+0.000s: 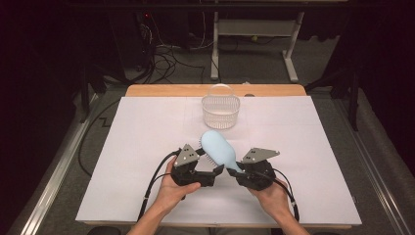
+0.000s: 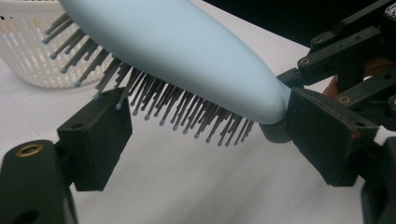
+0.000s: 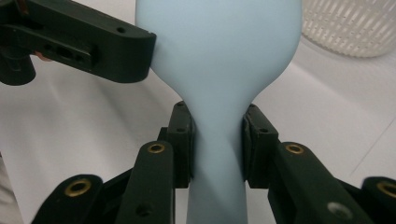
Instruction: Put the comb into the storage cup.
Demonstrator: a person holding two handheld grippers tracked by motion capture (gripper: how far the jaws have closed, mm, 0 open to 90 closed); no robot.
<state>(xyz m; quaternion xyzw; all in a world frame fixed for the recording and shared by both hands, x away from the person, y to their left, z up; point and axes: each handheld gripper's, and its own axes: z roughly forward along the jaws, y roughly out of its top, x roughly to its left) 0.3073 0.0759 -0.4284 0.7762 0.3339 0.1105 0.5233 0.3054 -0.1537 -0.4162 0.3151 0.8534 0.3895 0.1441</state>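
A light blue hairbrush (image 1: pixel 219 147) hangs above the white table cover, back side up and bristles down. My right gripper (image 1: pixel 238 172) is shut on its handle, and in the right gripper view both pads press the narrow neck (image 3: pixel 217 140). My left gripper (image 1: pixel 210 169) stands open just left of it. In the left gripper view its two jaws are wide apart under the bristles (image 2: pixel 187 112) of the brush (image 2: pixel 187 51). One left jaw (image 3: pixel 116 46) lies against the side of the brush head (image 3: pixel 219 46).
A white plastic basket (image 1: pixel 220 110) with a handle stands at the far middle of the table, just behind the brush. It shows also in the left gripper view (image 2: pixel 28 51) and right gripper view (image 3: pixel 350 28). White sheet (image 1: pixel 147 127) covers the table.
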